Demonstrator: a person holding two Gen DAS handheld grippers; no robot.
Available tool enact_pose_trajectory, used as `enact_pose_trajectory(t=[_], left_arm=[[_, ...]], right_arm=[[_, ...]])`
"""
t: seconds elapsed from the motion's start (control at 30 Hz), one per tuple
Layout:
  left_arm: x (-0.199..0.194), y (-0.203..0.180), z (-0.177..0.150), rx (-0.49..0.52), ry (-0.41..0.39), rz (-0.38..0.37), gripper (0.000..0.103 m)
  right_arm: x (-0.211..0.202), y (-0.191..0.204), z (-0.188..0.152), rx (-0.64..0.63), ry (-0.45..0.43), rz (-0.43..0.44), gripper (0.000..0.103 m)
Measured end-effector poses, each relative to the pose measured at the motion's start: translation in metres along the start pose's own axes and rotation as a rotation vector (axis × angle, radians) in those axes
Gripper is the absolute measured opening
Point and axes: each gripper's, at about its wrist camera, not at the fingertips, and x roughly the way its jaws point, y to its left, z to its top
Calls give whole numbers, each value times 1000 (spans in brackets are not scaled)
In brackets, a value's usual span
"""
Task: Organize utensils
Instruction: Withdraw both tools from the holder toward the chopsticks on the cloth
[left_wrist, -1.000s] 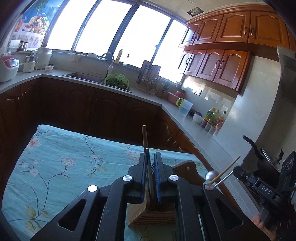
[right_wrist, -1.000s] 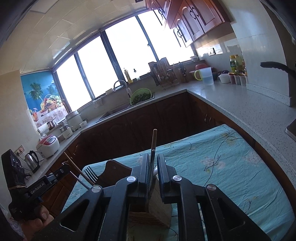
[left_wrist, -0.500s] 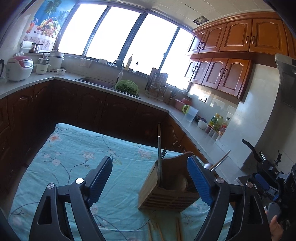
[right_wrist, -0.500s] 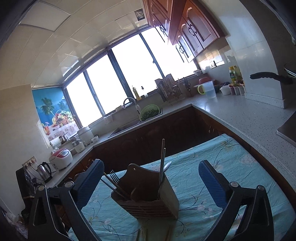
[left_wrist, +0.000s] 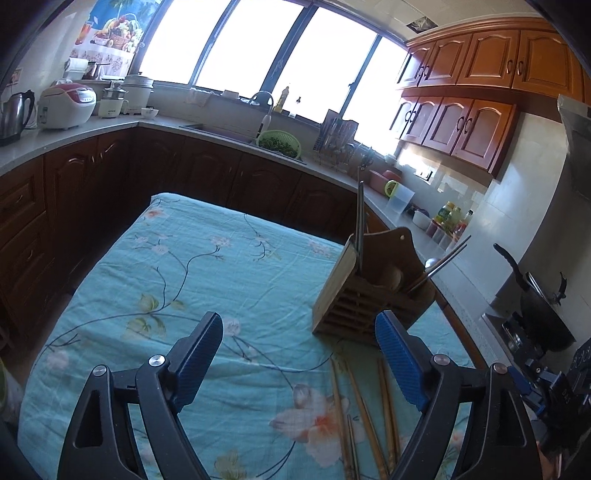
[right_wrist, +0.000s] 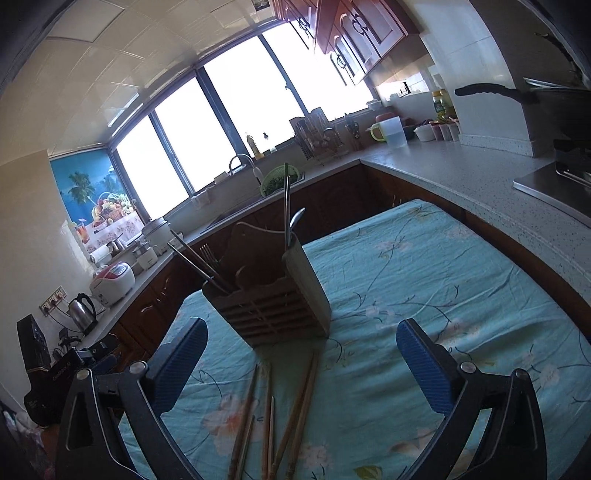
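A slatted wooden utensil holder (left_wrist: 365, 295) (right_wrist: 273, 299) stands on the floral blue tablecloth (left_wrist: 207, 273). Upright chopsticks (left_wrist: 360, 221) (right_wrist: 286, 206), a spoon (right_wrist: 296, 219) and a fork (right_wrist: 208, 256) stand in it. Several loose wooden chopsticks (left_wrist: 365, 413) (right_wrist: 280, 417) lie flat on the cloth in front of the holder. My left gripper (left_wrist: 299, 365) is open and empty, above the cloth near the loose chopsticks. My right gripper (right_wrist: 301, 373) is open and empty, over the loose chopsticks, short of the holder.
A kitchen counter (right_wrist: 480, 177) wraps round the table, with a sink, green colander (left_wrist: 279, 142), dish rack, jug and jars. A rice cooker (left_wrist: 66, 105) and kettle (left_wrist: 13, 114) stand at the left. A black pan (left_wrist: 543, 310) sits on the stove at the right.
Both grippers were shut on upright chopsticks at the holder, then opened and let them go into it. Both have since drawn back, bringing the loose chopsticks on the cloth into view.
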Motion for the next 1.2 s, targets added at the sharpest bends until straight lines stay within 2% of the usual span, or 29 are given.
enact_pose_trajectory(t=[0.17,0.33,0.83,0.9,1.0,1.07,1.13,1.2], left_arm=[[-1,-1,-11,-2,44,25,85],[7,-1,-21,-6,111,32,85],[40,-27,-30,71,250,57,84],[48,-30,-30,82,266,63,84],[58,-36,-30,94,294,56,83],[66,-41,-29,114,304,53,82],[76,-46,-26,133,317,51,76],[87,-50,-24,148,335,45,71]], right_arm=[[4,-14,-24,31,63,-27,103],[7,-17,-41,33,89,-41,103],[26,-10,-52,-28,148,-81,102],[29,-8,-53,-45,159,-85,99],[38,-5,-53,-56,186,-81,85],[47,-4,-52,-65,210,-82,66],[60,-1,-51,-75,243,-80,56],[73,2,-50,-90,276,-79,51]])
